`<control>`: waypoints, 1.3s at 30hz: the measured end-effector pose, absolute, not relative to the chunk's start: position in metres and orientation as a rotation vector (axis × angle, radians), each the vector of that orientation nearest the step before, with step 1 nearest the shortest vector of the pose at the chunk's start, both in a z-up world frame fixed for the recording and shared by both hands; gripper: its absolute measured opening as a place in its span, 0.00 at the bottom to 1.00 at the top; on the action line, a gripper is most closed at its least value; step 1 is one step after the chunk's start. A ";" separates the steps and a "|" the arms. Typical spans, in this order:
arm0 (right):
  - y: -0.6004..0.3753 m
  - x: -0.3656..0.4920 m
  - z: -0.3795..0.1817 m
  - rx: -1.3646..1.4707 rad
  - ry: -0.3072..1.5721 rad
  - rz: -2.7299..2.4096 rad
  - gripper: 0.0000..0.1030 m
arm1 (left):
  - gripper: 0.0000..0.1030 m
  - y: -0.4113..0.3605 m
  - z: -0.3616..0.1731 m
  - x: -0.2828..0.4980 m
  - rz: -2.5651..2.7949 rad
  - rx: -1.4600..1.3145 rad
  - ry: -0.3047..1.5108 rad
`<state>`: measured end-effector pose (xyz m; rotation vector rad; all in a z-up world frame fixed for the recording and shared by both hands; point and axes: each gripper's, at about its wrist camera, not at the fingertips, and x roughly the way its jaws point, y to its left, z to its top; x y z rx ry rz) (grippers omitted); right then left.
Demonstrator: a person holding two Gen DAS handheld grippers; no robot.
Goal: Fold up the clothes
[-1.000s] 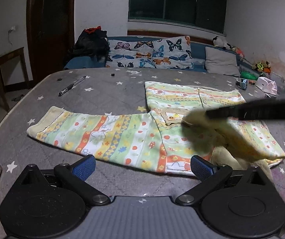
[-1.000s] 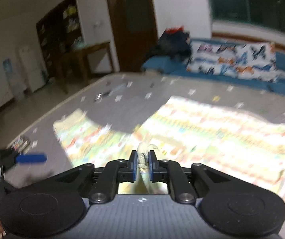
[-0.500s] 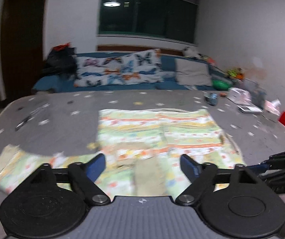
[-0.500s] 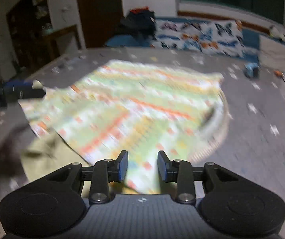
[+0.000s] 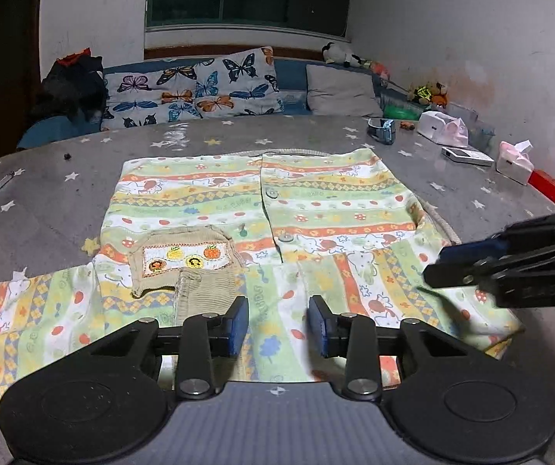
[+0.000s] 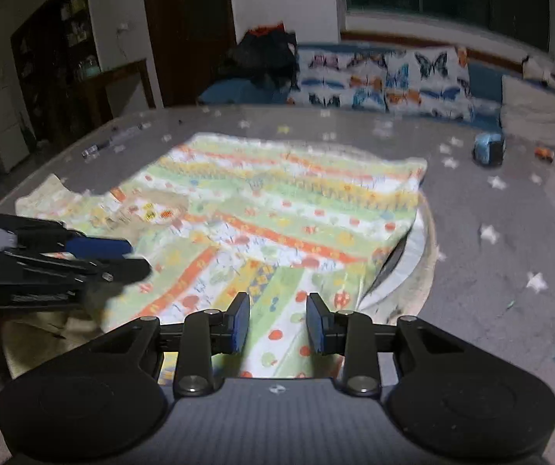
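Left wrist view, my left tongs [image 5: 277, 325]: a moderate gap, narrower than a second ago, holding nothing, low over the near hem.
Right tongs [image 6: 277, 327]: parted and empty; a second ago they pinched a fold of cloth, so I have let it go.
Children's cardigan [image 5: 277, 209]: flat on the star-print surface [image 5: 44, 201]; its right sleeve [image 5: 378, 283] now lies folded across the front.
Left sleeve [image 5: 33, 310]: still stretched out to the side.
Meaning: one sleeve fold done; I judge the left sleeve comes next.
Far side: butterfly pillows [image 5: 192, 89], untouched.
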<state>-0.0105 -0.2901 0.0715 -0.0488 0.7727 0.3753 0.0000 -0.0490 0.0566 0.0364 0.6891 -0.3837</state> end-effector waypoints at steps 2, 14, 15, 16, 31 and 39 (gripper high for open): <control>-0.288 -0.009 0.072 -0.053 0.767 0.378 0.31 | 0.37 -0.042 0.062 -0.004 -0.370 0.033 0.684; -0.208 -0.013 0.091 -0.145 0.696 0.582 0.31 | 0.44 0.064 0.081 -0.015 -0.009 -0.077 0.661; -0.199 -0.012 0.090 -0.153 0.694 0.600 0.31 | 0.46 0.074 0.080 -0.015 0.028 -0.090 0.665; -0.191 -0.012 0.088 -0.162 0.695 0.615 0.31 | 0.47 0.084 0.080 -0.015 0.065 -0.103 0.668; -0.171 -0.022 0.081 -0.221 0.708 0.637 0.32 | 0.66 0.188 0.064 0.007 0.428 -0.252 0.718; -0.181 -0.028 0.081 -0.193 0.704 0.624 0.33 | 0.35 0.191 0.060 0.021 0.460 -0.229 0.704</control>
